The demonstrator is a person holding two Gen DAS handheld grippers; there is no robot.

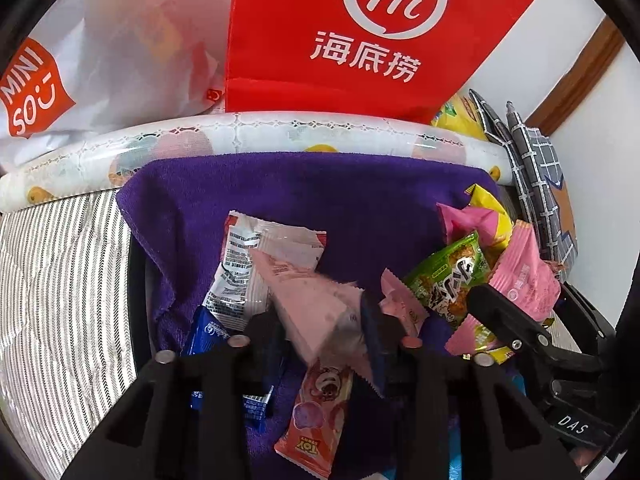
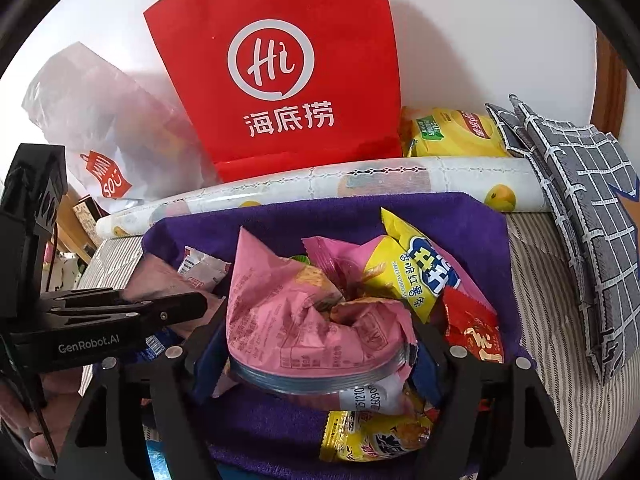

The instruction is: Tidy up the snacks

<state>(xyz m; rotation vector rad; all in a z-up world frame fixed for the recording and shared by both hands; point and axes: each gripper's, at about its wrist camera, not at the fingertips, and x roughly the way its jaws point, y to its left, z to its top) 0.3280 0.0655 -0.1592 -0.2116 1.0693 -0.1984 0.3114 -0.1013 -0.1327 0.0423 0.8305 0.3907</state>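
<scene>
We judge these snacks light, crinkly and slippery, the puffed ones easy to crush, so we would take each by a flat sealed seam instead of squeezing the belly.

In the left wrist view, the left gripper (image 1: 326, 334) has a pale pink wrapper (image 1: 316, 300) between its jaws; whether the pads still press on it we cannot tell, so we call that hold uncertain. The wrapper runs from the jaws toward 11 o'clock, over a white sachet (image 1: 256, 264). A Toy Story packet (image 1: 316, 408) lies at 6 o'clock below the jaws, on the purple towel (image 1: 320, 192).

In the right wrist view, the right gripper (image 2: 316, 348) straddles a crumpled pink bag (image 2: 296, 312), which fills the gap; the jaws look spread wide around it, but a firm clasp is not something we can confirm. A yellow sweet-potato strip bag (image 2: 420, 264) lies at 1 o'clock, just beside it, a red packet (image 2: 476, 332) at 3 o'clock, and a yellow packet (image 2: 376, 436) at 6 o'clock. A red paper bag (image 2: 280, 72) stands at 12 o'clock, beyond the towel.
</scene>
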